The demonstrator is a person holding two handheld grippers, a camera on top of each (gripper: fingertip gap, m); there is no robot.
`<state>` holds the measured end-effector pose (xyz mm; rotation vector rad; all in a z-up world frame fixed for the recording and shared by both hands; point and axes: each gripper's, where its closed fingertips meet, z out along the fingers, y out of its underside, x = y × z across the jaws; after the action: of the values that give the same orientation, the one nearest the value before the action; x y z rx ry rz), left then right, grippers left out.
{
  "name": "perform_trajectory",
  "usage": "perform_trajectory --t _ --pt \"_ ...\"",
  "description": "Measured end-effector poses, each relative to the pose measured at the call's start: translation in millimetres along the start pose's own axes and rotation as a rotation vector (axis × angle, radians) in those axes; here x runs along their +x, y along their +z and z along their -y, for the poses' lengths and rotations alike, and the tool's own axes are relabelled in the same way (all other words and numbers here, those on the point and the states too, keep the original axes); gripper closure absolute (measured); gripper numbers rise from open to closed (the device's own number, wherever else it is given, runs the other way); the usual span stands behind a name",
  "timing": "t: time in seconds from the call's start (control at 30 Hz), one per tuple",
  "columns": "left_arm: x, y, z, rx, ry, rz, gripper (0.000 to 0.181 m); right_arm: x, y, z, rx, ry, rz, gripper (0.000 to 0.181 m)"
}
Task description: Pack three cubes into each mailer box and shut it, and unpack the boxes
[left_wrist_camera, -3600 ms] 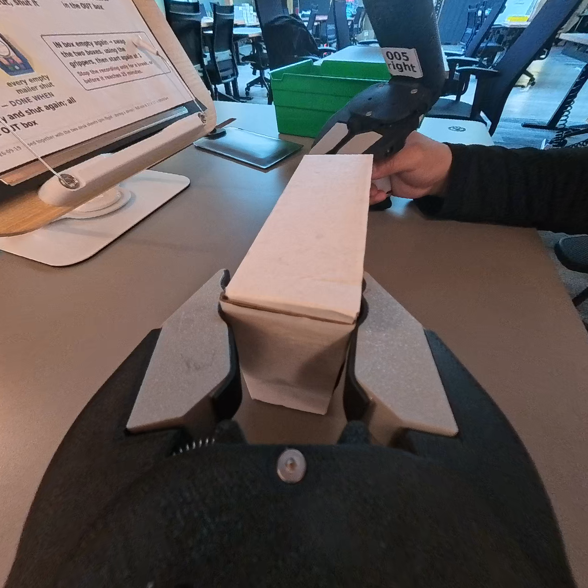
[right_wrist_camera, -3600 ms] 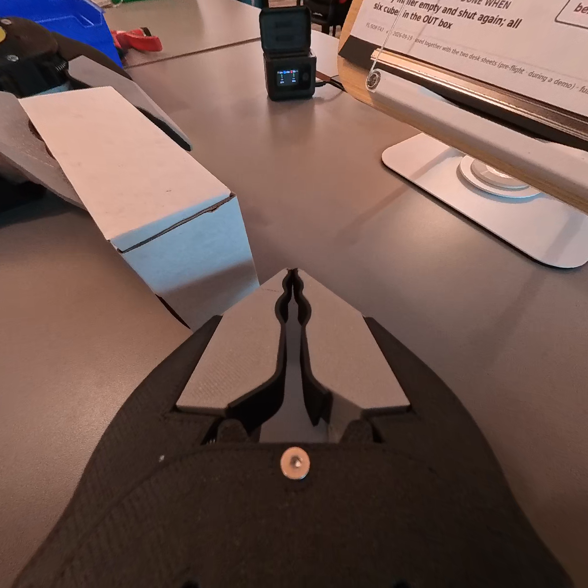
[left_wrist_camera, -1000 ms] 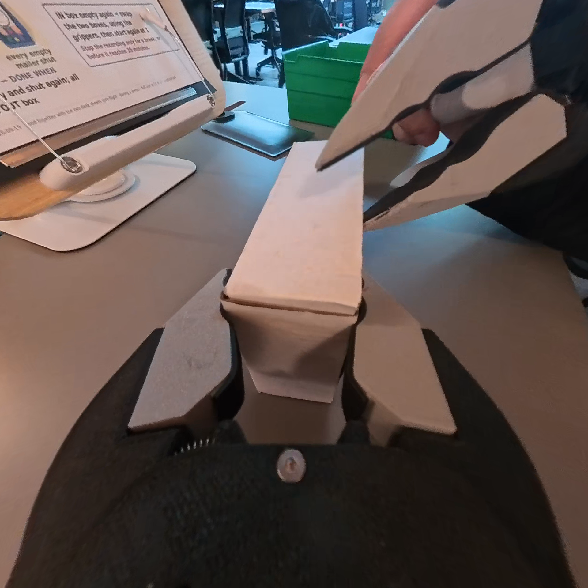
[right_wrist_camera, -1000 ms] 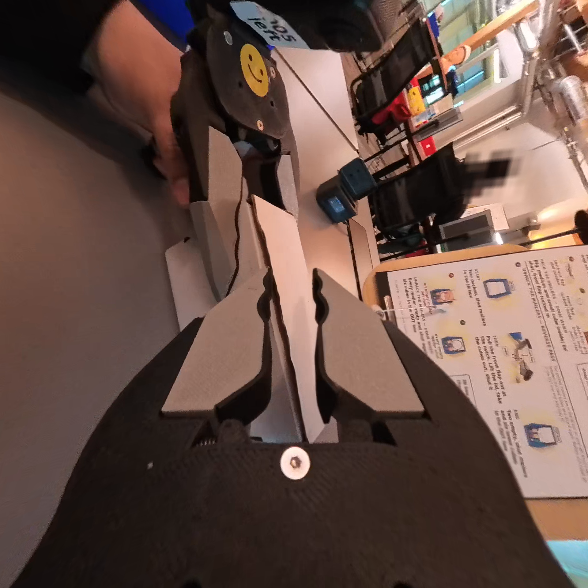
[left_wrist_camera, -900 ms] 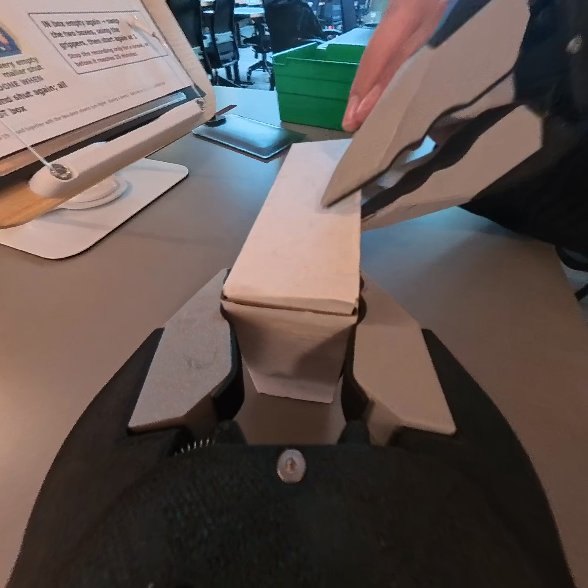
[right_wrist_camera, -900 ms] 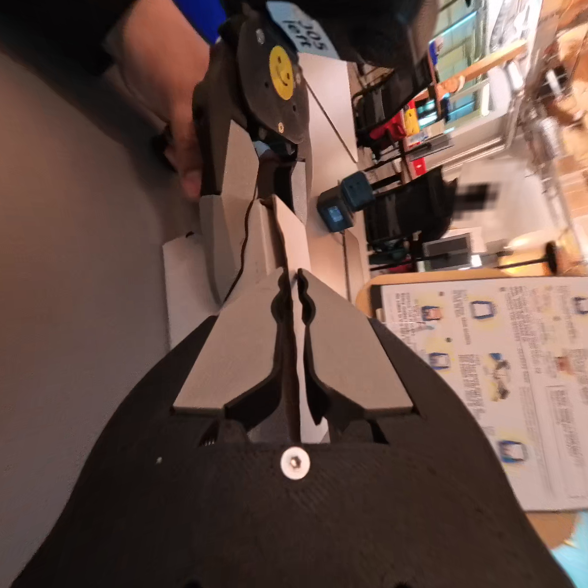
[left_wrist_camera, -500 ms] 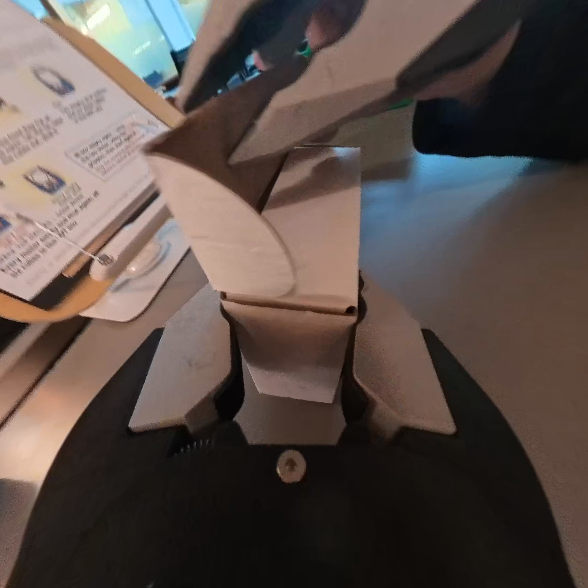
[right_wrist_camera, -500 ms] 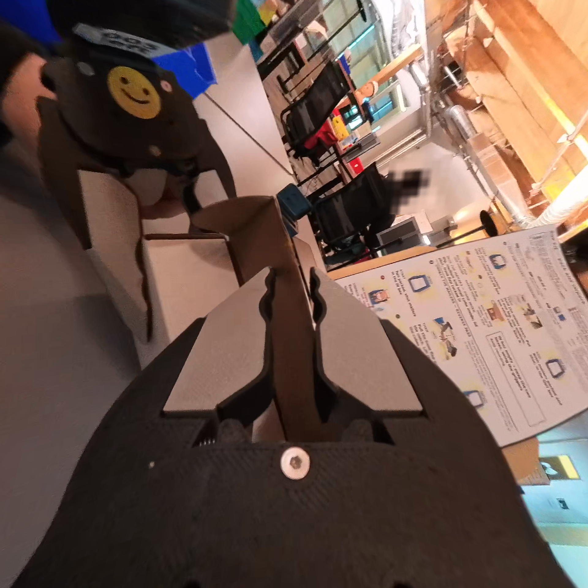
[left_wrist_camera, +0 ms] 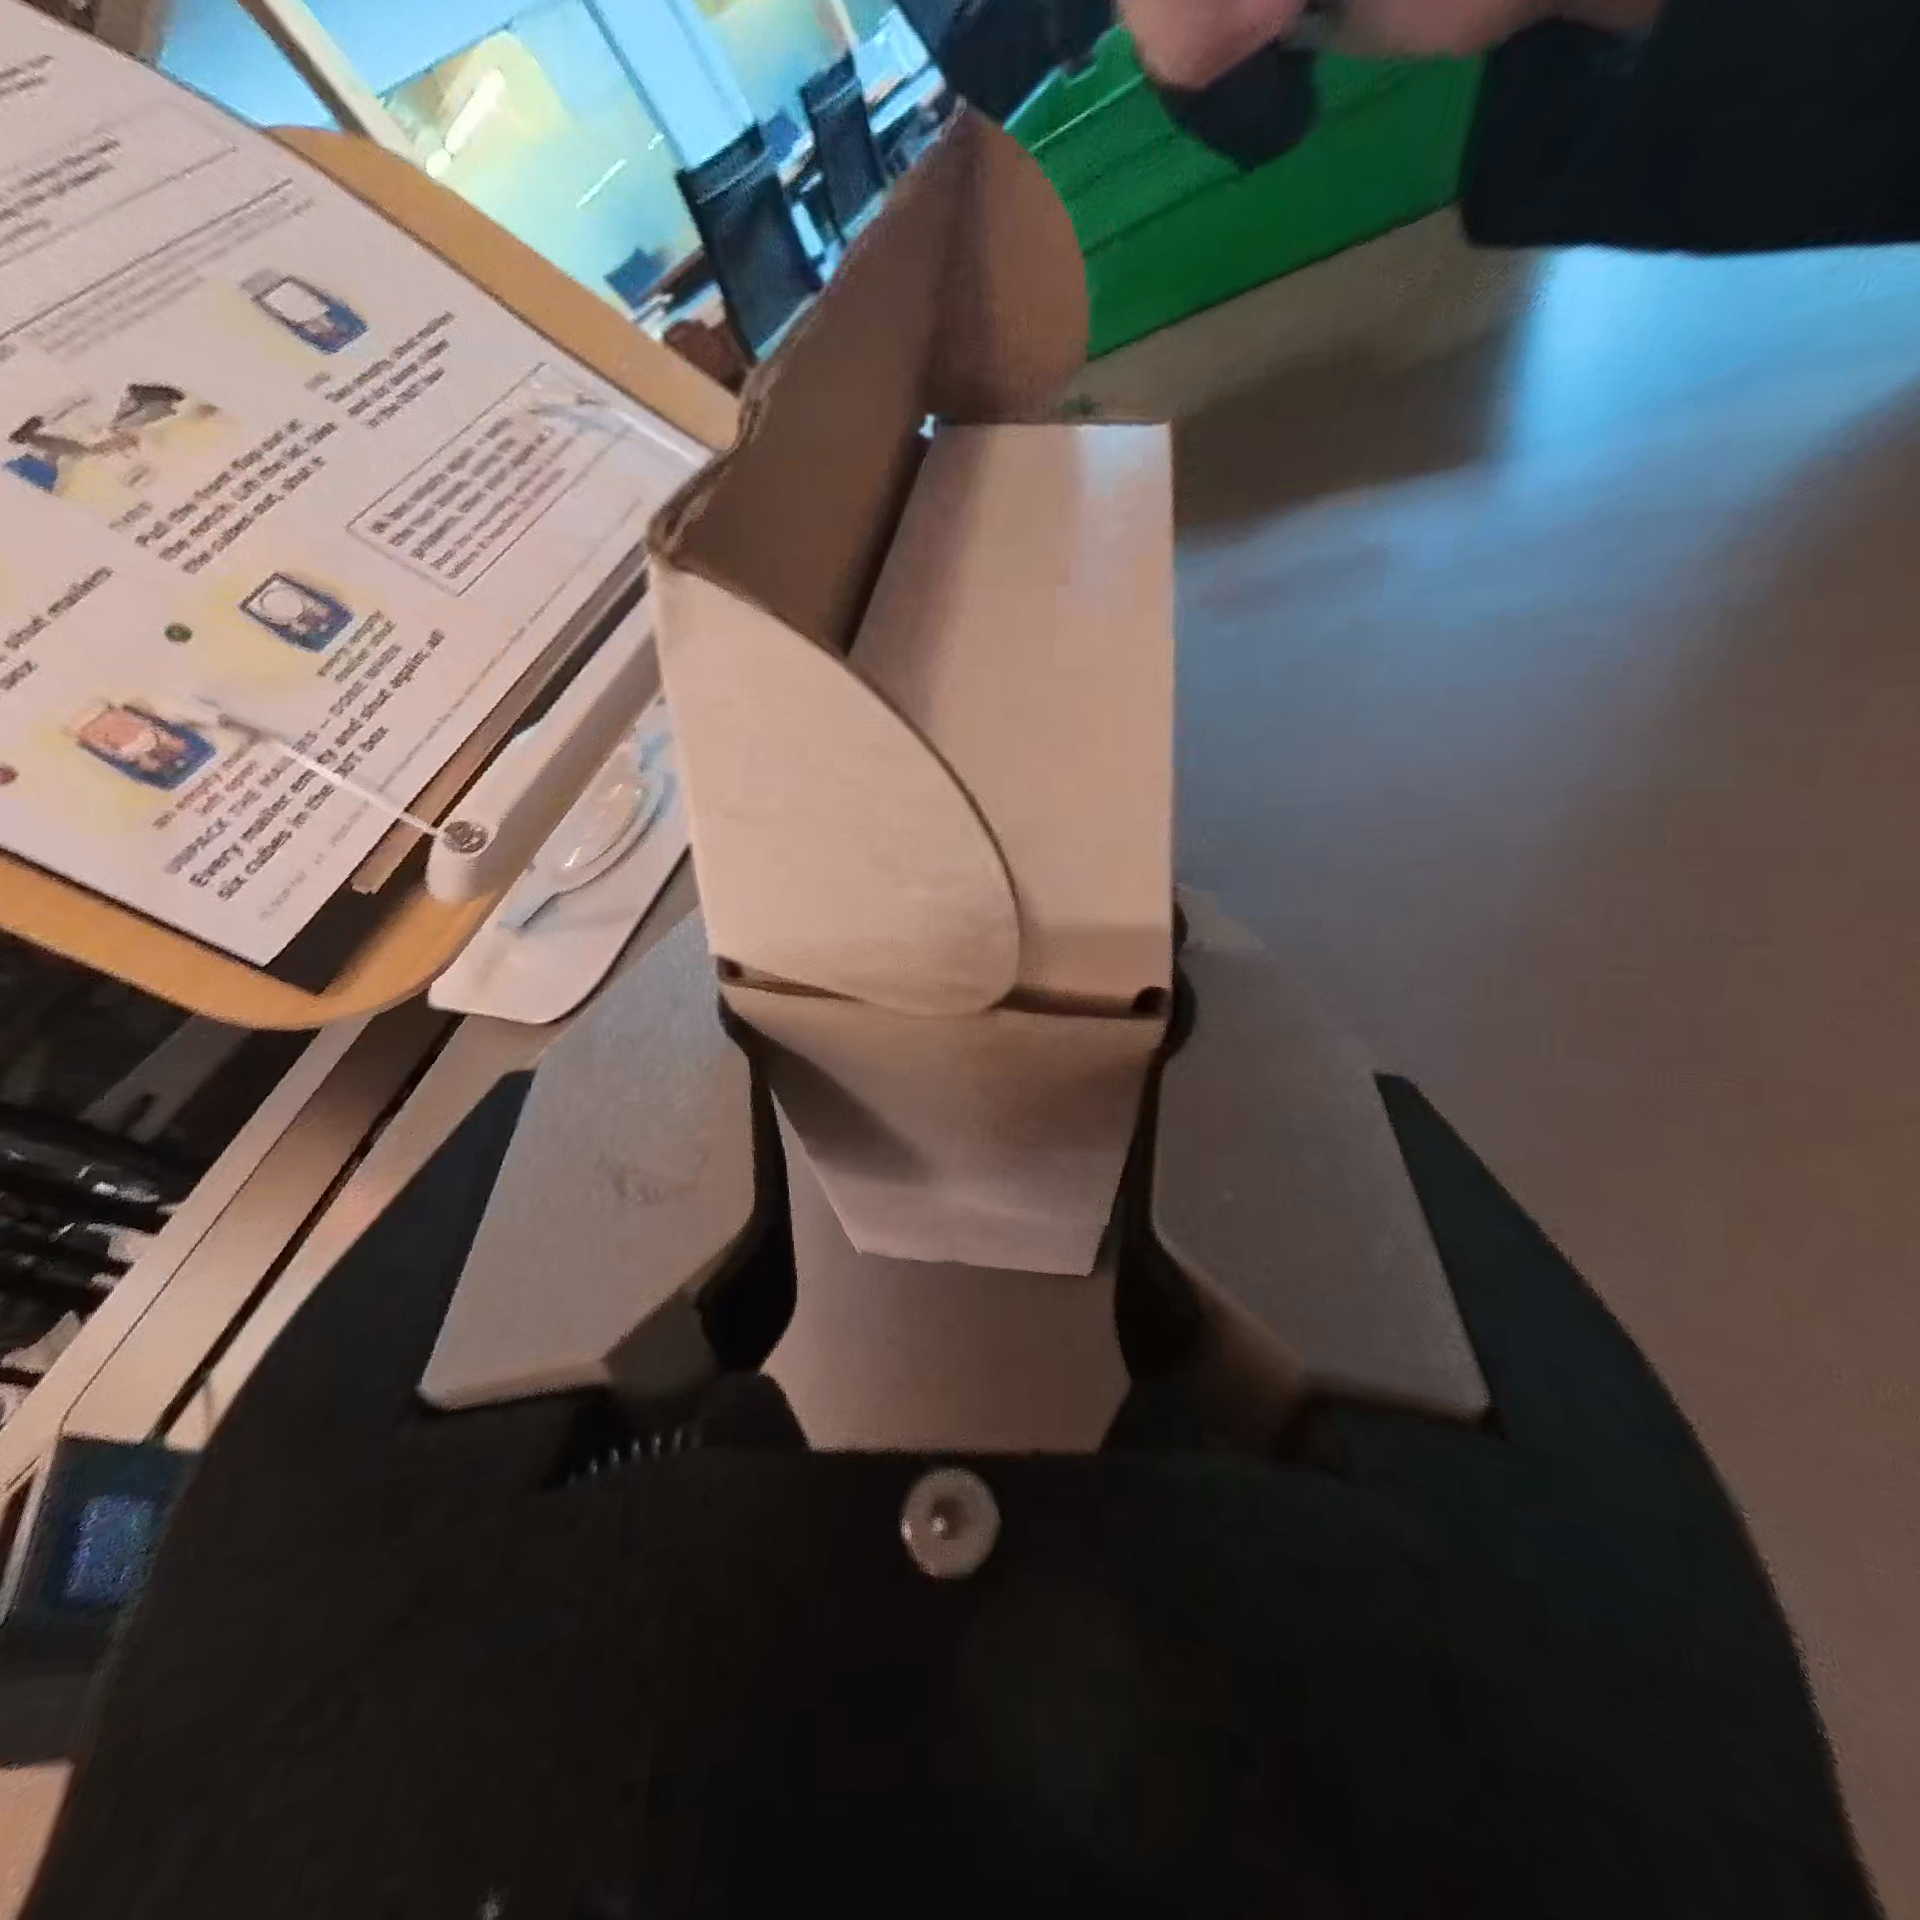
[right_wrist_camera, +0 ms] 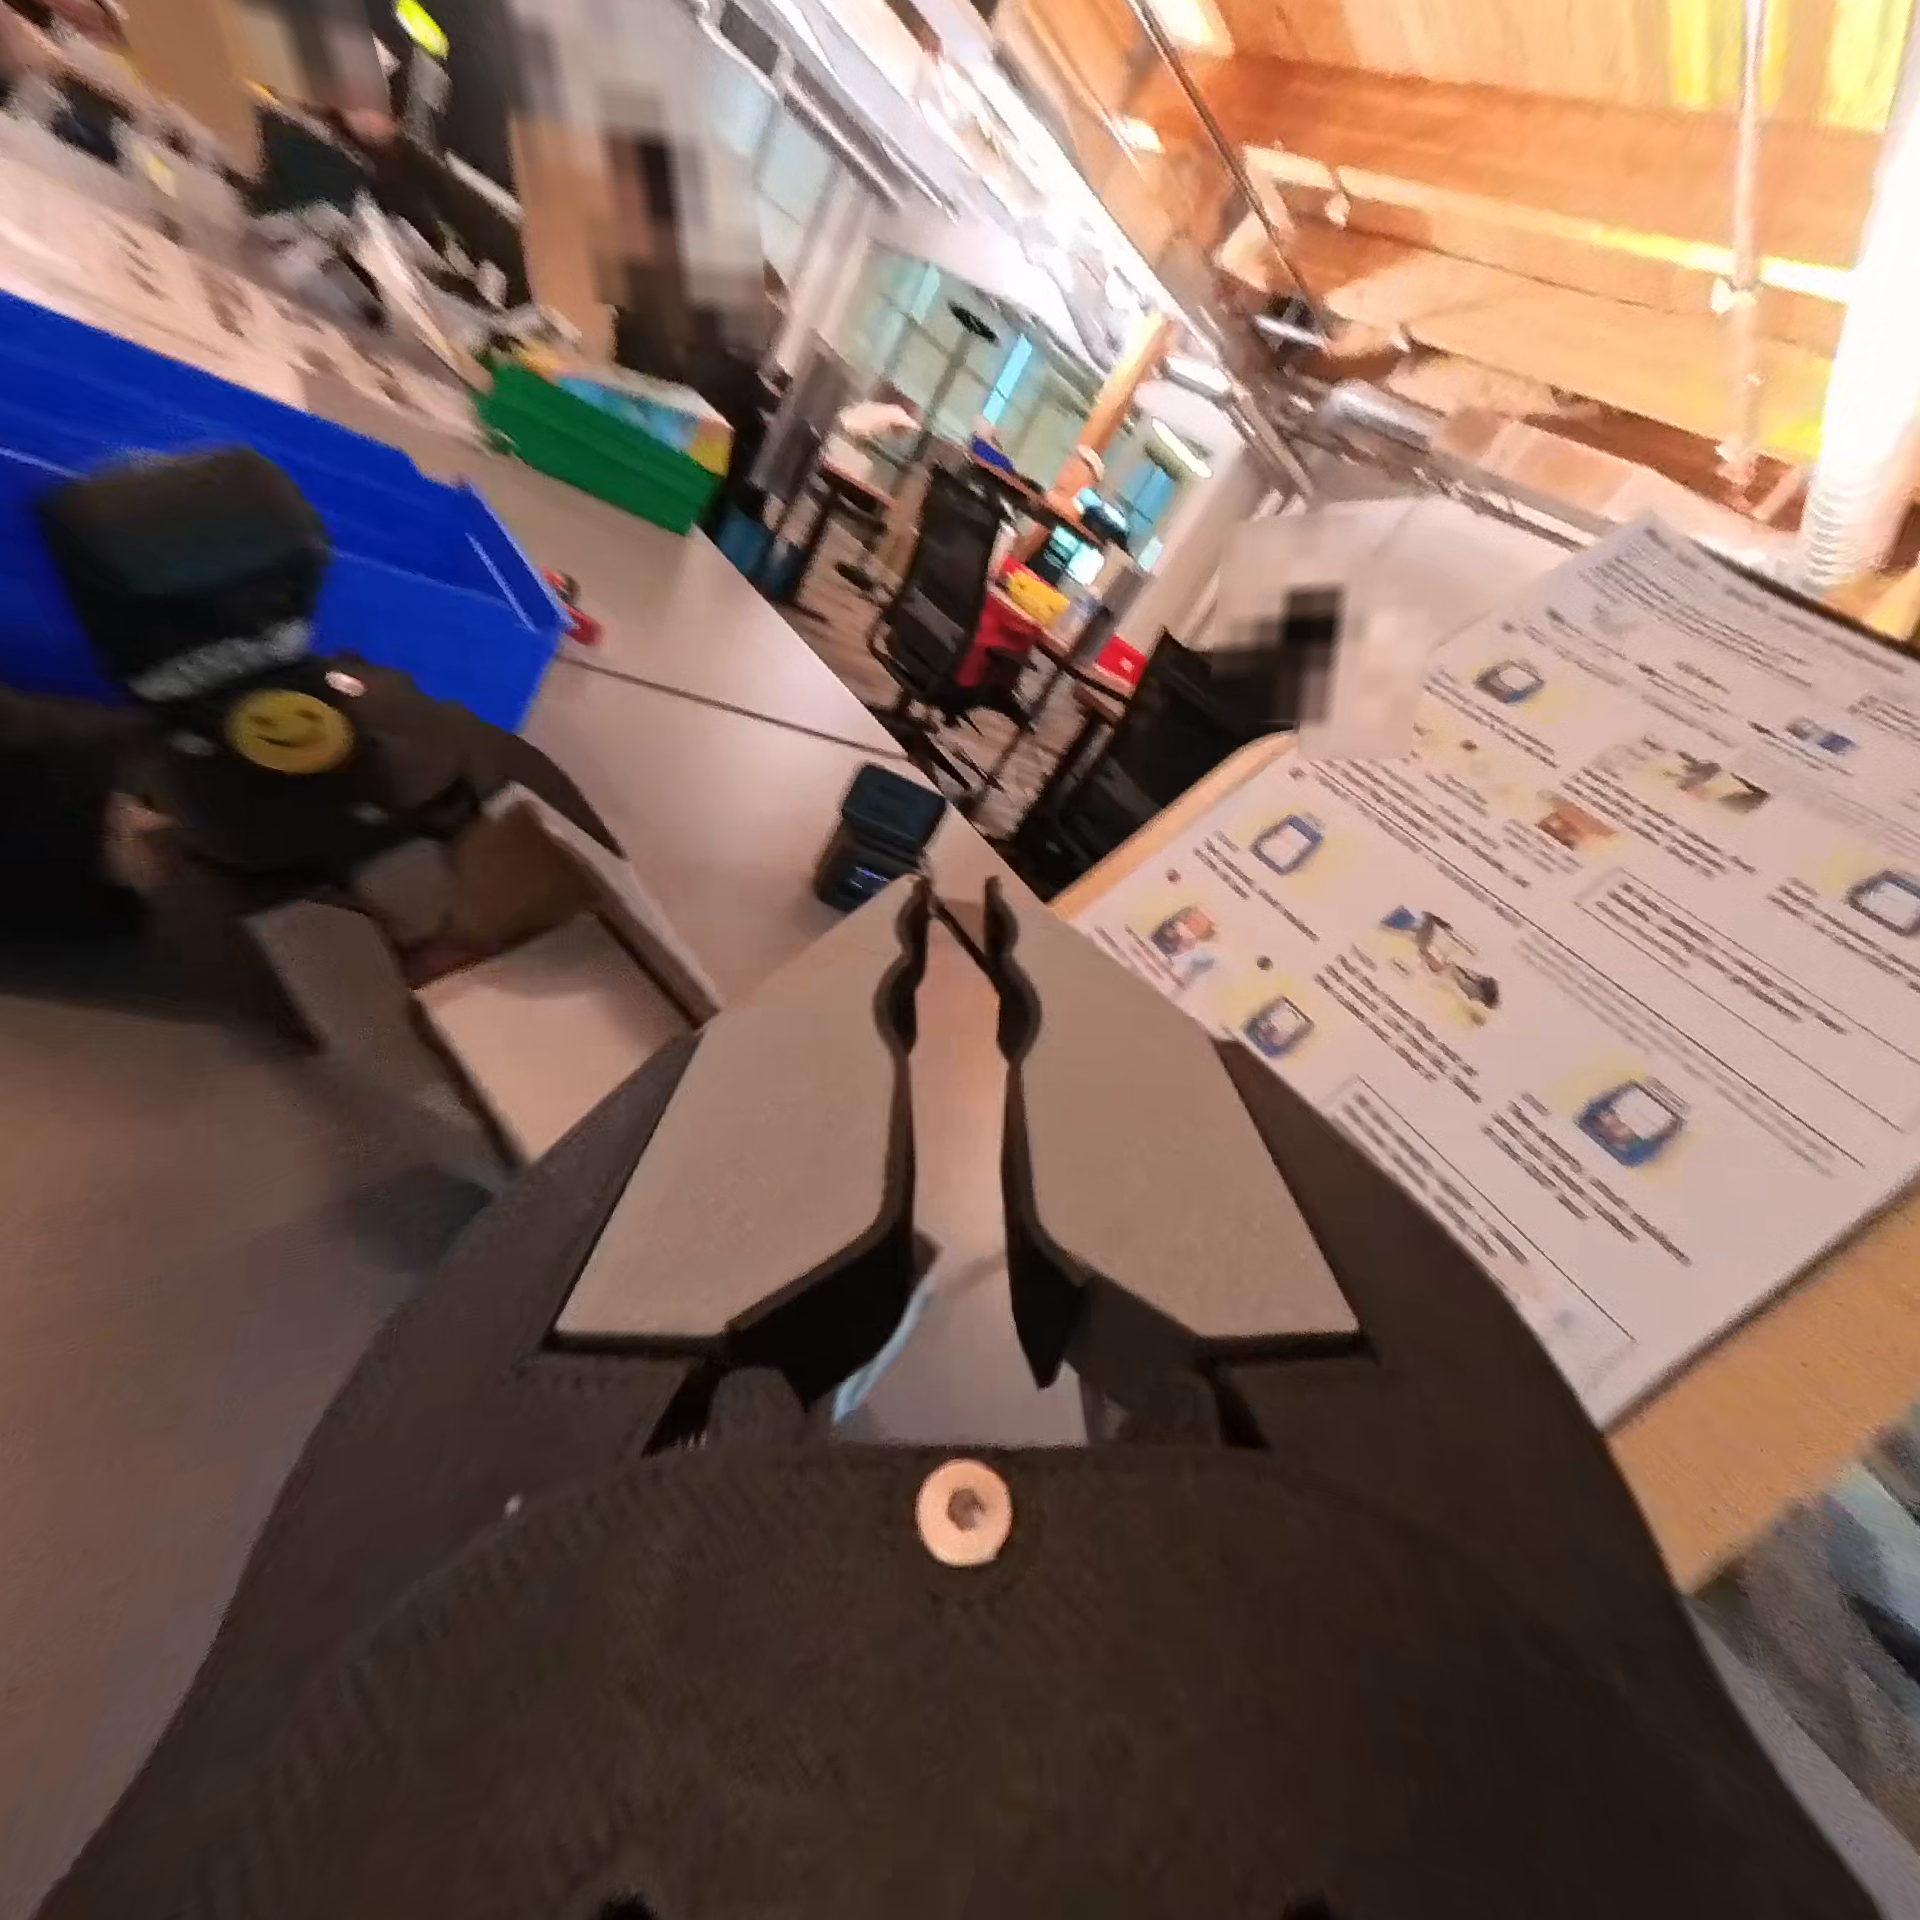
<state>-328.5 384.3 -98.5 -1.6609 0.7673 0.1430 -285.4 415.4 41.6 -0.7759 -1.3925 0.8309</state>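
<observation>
Straight ahead of the left gripper (left_wrist_camera: 951,1049), clamped between its fingers by the near end, the mailer box (left_wrist_camera: 1023,717) runs its long axis away from the camera over the table (left_wrist_camera: 1558,831); its lid flap (left_wrist_camera: 862,582) stands raised along the left side, so the opening looks ready for access from above; the right gripper (right_wrist_camera: 956,899), jaws slightly apart and empty, sits up and to one side, the box lying low to its left, so it seems the freer one to reach in; counted: one box, no cubes visible, one green bin (left_wrist_camera: 1247,208), one blue bin (right_wrist_camera: 312,582), one instruction sheet (left_wrist_camera: 208,571).
</observation>
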Motion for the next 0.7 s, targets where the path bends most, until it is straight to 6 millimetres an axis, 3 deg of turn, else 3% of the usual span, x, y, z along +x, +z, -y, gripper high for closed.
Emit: perform_trajectory --t 0.07,0.13,0.23,0.27,0.43,0.6,0.67,0.7 --pt "-6.4 -0.5 -4.0 -0.014 -0.003 0.032 0.106 -18.2 -4.4 9.4 0.047 0.015 0.113 0.164" --pt "-7.6 -0.5 -4.4 -0.01 -0.014 0.03 0.106 -52.5 -8.8 9.1 0.043 0.006 0.312 0.164" --pt "-6.9 -0.6 -3.9 0.0 -0.009 0.024 0.106 -96.5 -14.1 -10.2 -0.048 -0.045 0.546 0.181" --pt "-6.5 -0.7 -3.7 0.001 -0.004 0.023 0.106 -102.0 -11.1 -18.1 -0.084 -0.07 0.557 0.177" --pt "-1.1 -2.3 -2.3 -0.002 0.048 0.013 0.106 -91.8 18.0 -67.9 -0.341 -0.238 0.358 0.134" --pt "-4.3 -5.1 -5.9 -0.006 0.095 0.036 0.108 -99.9 25.9 -69.2 -0.312 -0.408 0.283 0.143" --pt "-2.5 -7.7 -6.5 -0.006 0.115 0.031 0.108 -108.3 24.6 -72.5 -0.332 -0.43 0.309 0.159" --pt "-0.8 -9.1 -5.8 0.001 0.098 0.021 0.108 -113.8 23.1 -76.5 -0.358 -0.41 0.343 0.155"
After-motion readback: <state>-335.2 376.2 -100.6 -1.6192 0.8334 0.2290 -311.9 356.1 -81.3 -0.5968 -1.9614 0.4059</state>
